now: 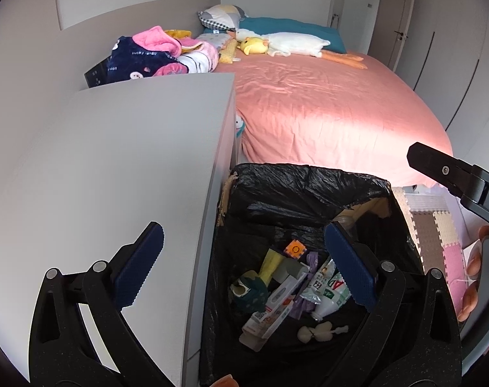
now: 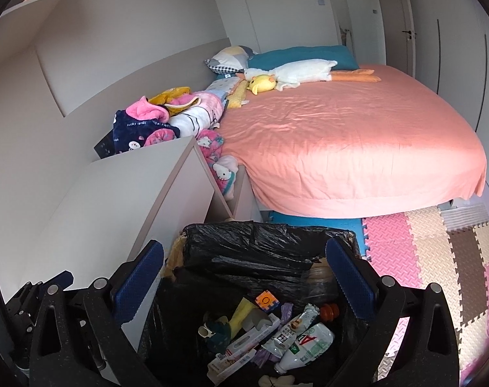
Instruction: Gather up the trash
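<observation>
Between our two pairs of tongs hangs nothing: the left gripper [image 1: 244, 267] stands spread wide, its pads bare, and the right gripper [image 2: 244, 277] is spread just as wide and equally empty. Both point down over the bin [image 1: 309, 177], which sits near us, touching the white cabinet [image 1: 115, 161] on its left, with the bed [image 1: 325, 103] beyond.

The trash lies in the bottom of the black liner: a plastic bottle [image 2: 309, 345], a flat carton [image 2: 241, 351], a crumpled wrapper [image 2: 296, 322], a small orange cube [image 2: 266, 300] and other scraps. We judge all of it light. The bottle looks smooth and likely to slip or dent, so we would take it at the neck. The carton seems stiffer and suits a pinch across its narrow edges. The liner is thin and soft, probably easy to tear; if we lift it out, we would gather the folded rim [image 2: 260, 235] rather than the sagging film.
</observation>
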Available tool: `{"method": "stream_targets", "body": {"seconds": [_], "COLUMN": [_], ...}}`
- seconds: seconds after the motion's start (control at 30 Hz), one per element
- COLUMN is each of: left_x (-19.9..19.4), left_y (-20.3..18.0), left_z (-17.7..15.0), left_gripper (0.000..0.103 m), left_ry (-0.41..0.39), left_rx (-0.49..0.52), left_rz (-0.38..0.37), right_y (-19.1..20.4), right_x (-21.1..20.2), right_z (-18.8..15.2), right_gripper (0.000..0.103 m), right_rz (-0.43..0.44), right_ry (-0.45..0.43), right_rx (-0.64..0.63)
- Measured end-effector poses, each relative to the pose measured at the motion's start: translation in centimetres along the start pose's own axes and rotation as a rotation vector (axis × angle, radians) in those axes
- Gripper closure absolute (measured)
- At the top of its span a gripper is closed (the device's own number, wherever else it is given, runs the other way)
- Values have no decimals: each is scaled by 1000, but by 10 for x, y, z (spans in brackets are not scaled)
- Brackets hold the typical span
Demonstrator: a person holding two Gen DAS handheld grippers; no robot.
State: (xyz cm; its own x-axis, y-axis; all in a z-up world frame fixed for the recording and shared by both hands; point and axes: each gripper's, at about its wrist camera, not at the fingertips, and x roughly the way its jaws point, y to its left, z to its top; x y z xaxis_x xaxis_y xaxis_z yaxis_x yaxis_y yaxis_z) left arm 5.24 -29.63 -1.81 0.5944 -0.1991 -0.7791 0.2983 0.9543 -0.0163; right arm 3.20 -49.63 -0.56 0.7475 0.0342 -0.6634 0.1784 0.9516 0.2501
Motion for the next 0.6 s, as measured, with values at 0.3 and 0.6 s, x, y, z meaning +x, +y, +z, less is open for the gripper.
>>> {"method": "stream_targets", "body": {"seconds": [0.3,0.6], "left_x": [-2,-4], "left_y": [-1,-1], "left_z": [-1,-2], "left_gripper": [6,6], "left_ry": [-2,-9], "left_rx": [1,9], "left_rz": [-5,-6], "right_y": [1,4], "right_x": [-1,-2], "right_z": [0,0], "right_gripper": [3,3], "right_rz": [3,6], "right_ry": [0,3], "right_rx": [-2,-6]}}
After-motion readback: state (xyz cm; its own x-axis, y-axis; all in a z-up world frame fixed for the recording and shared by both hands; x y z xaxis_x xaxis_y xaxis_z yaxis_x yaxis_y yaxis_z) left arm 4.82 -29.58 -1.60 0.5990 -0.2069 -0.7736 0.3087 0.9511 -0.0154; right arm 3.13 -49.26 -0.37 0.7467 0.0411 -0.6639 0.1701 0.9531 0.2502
